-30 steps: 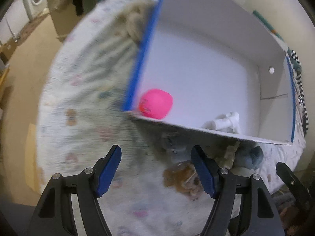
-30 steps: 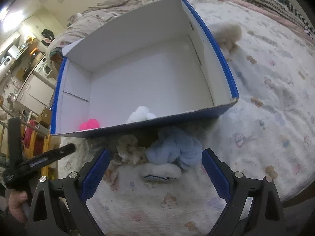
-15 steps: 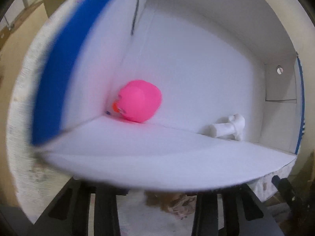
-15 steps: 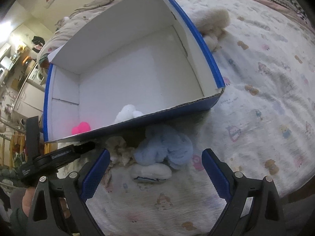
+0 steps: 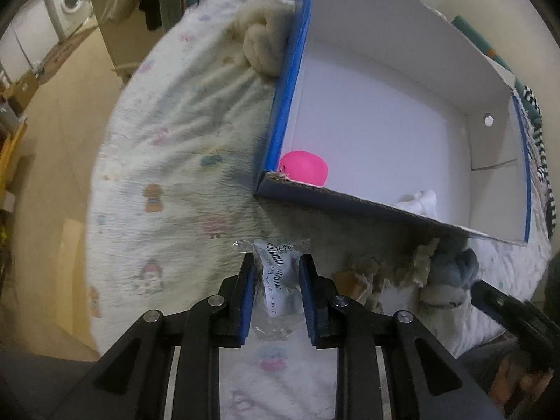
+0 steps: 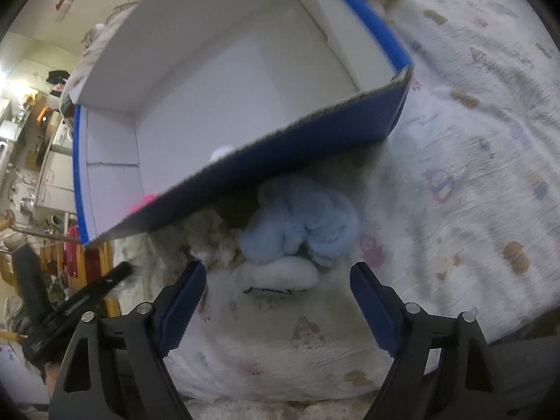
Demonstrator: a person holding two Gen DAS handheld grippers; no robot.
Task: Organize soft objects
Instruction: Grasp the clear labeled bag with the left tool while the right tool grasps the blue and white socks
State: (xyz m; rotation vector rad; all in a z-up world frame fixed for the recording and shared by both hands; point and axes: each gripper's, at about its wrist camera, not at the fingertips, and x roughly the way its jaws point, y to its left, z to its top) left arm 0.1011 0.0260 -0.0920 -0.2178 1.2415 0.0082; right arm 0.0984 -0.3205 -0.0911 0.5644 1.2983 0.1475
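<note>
My left gripper [image 5: 274, 276] pinches a clear barcoded packet [image 5: 276, 273] above the bedspread [image 5: 168, 161]; lift it clear over the blue box [image 5: 350, 203] rim, right gripper [image 6: 276, 290] wide before the blue plush [image 6: 301, 224].

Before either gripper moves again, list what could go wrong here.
1. The left gripper pinches only a crinkly clear packet; it might slip out.
2. The light blue plush lies against the box wall, so the open right gripper could shove the box.
</note>
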